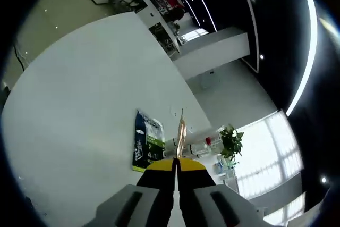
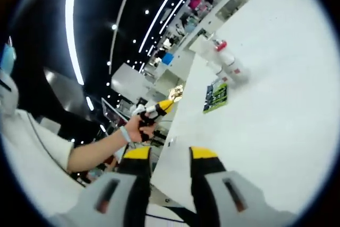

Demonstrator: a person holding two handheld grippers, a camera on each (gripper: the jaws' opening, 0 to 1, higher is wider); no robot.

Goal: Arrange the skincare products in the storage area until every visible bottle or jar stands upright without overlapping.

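Yellow-tipped jaws of the left hand-held gripper (image 1: 176, 167) sit pressed together at the bottom of the left gripper view, pinching a thin gold-coloured sachet (image 1: 181, 131) that sticks up edge-on from between the tips. Just beyond it a blue and green packet (image 1: 147, 140) lies flat on the white tabletop (image 1: 79, 104). Past the far edge of the tabletop, small white bottles (image 1: 204, 144), one with a red cap, are too small to read, next to a green plant (image 1: 231, 142).

Right gripper view: right hand-held gripper (image 2: 164, 155) with jaws parted, a clear gap between the yellow tips, nothing held. It hangs over the near edge of the tabletop (image 2: 265, 104). Further along the same blue and green packet (image 2: 216, 95) lies flat, and just beyond it stands a cluster of white bottles (image 2: 227, 62), the front one upright with a red cap, the others blurred. Off the tabletop edge on the left, a person's hand (image 2: 144, 125) grips the left hand-held gripper (image 2: 169, 102), held in the air, the gold sachet (image 2: 176, 93) at its tip. White sleeve (image 2: 32, 147) at lower left.
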